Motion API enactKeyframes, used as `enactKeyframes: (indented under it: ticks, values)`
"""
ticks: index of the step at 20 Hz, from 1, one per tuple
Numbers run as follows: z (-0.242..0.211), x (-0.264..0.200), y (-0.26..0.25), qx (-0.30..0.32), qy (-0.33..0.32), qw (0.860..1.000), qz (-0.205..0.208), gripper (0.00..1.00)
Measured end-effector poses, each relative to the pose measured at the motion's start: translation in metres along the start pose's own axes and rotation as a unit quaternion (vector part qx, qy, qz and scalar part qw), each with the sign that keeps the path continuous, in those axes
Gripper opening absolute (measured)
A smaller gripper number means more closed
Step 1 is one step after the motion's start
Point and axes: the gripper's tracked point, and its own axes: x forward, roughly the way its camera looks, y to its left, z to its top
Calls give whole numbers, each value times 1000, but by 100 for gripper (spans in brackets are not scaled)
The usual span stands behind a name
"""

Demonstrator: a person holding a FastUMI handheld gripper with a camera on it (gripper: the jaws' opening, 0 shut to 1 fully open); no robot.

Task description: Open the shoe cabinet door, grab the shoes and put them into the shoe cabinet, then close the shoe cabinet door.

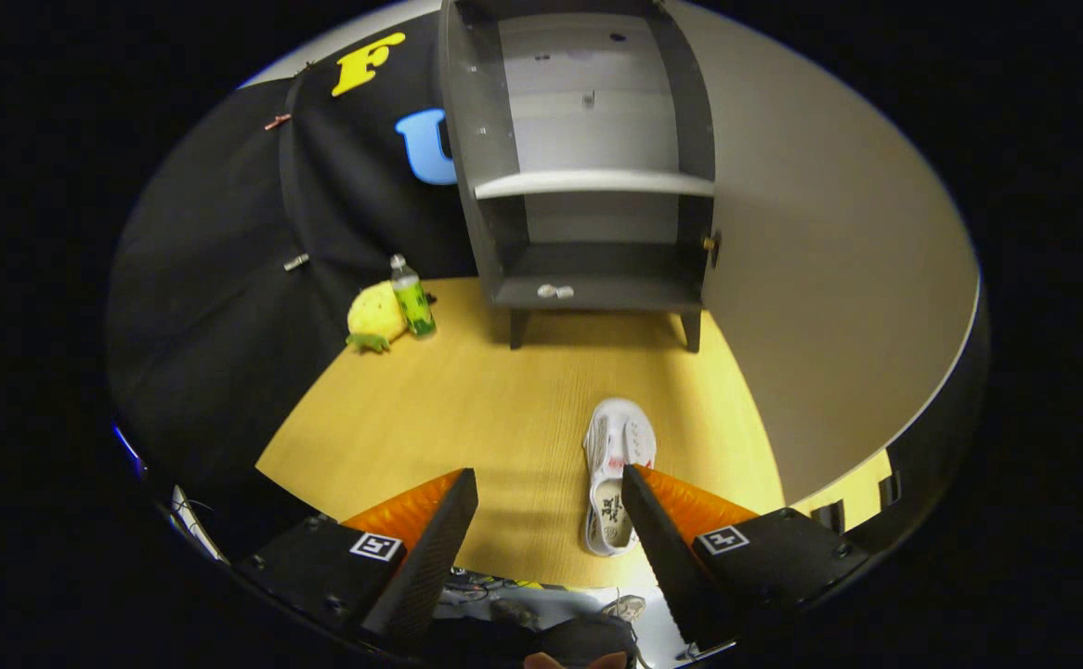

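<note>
The gripper (pixel 549 483) hangs above the table (pixel 467 409) with its fingers spread wide and nothing between them; it is released, not grasping. A white shoe (pixel 614 469) lies on the wood just ahead of the fingers, its heel end tucked against the inner edge of the right finger and its toe pointing toward the cabinet. Whether finger and shoe actually touch is hard to tell, since the gripper seems to sit higher than the shoe.

Beyond the shoe stands the shoe cabinet (pixel 588 186), dark-framed on short legs, with its door (pixel 829 279) swung fully open to the right. Inside are a pale shelf (pixel 593 182) across the middle and a bottom floor with a small pale object (pixel 554 292) near its front edge; what it is cannot be made out. Off to the left of the cabinet, near the booth wall, a green bottle (pixel 411 299) stands upright just beside a yellow plush toy (pixel 374 318).

The door step looks done, and picking up the shoe appears to be next. The risk lies in the offset: the shoe sits to the right of the gap's centre, so closing from here could catch only one side and push it away or spin it. A soft upper may also fold under the squeeze and slip out in transit. On the way in, the shoe could strike the shelf edge or nudge the small object on the cabinet floor.
</note>
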Motion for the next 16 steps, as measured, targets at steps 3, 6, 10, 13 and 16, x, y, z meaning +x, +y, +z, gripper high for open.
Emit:
enactKeyframes:
  ticks: [3, 6, 10, 13, 16]
  values:
    - [-33, 46, -11, 25, 25, 999, -15, 99]
    - [-54, 87, -20, 41, 32, 998, -23, 93]
    - [-65, 129, -29, 51, 22, 998, -39, 84]
    - [-51, 155, -34, 48, -23, 997, -48, 65]
    - [-38, 170, -41, 50, -58, 995, -65, 61]
